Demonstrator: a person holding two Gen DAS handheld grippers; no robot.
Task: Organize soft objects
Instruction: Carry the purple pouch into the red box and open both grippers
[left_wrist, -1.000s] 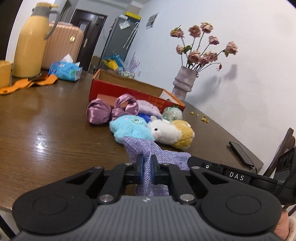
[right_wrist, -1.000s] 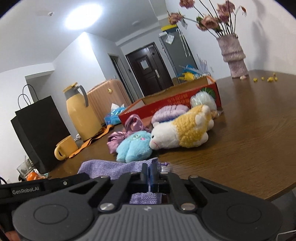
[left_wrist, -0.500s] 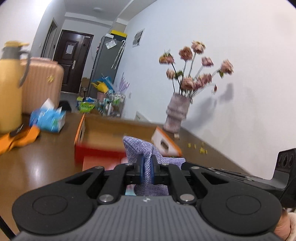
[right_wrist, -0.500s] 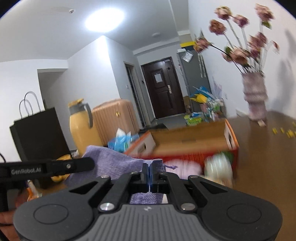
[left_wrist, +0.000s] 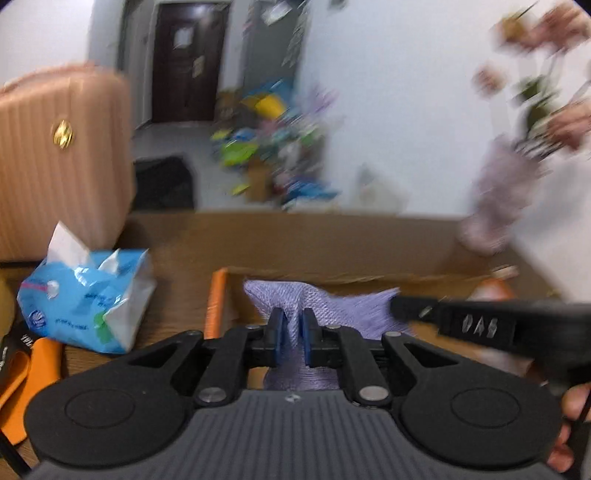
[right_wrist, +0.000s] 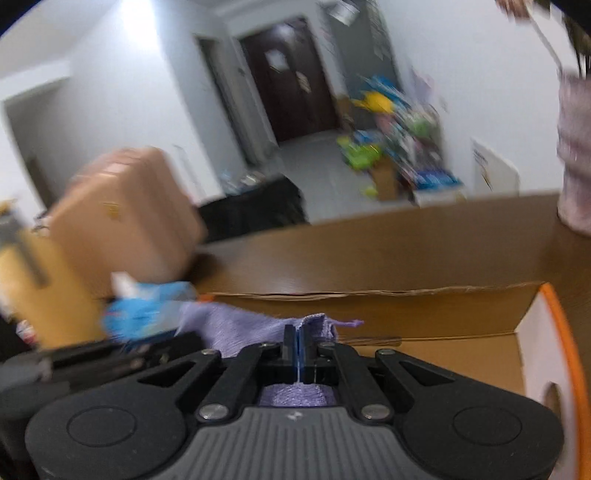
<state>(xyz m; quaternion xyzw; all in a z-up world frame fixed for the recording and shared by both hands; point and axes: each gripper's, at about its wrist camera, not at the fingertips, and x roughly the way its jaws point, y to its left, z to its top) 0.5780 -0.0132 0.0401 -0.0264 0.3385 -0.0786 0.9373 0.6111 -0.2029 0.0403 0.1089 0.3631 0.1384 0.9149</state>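
Observation:
A purple woven cloth (left_wrist: 325, 306) hangs between both grippers above the open cardboard box (left_wrist: 369, 277). My left gripper (left_wrist: 293, 328) is shut on one part of the cloth. My right gripper (right_wrist: 298, 341) is shut on another edge of the cloth (right_wrist: 240, 325), over the box (right_wrist: 443, 317), whose inside shows bare cardboard. The right gripper's black body (left_wrist: 480, 325) crosses the left wrist view on the right. The plush toys are out of view. Both views are blurred by motion.
A blue tissue pack (left_wrist: 85, 302) lies on the brown table (left_wrist: 295, 236) left of the box. A pink suitcase (left_wrist: 55, 162) stands behind it. A vase with dried flowers (left_wrist: 498, 195) stands at the right. Orange fabric (left_wrist: 29, 369) lies at the far left.
Both grippers have carried the purple cloth up off the table, forward past the plush toys and over the box. The camera views now tilt down into the box.

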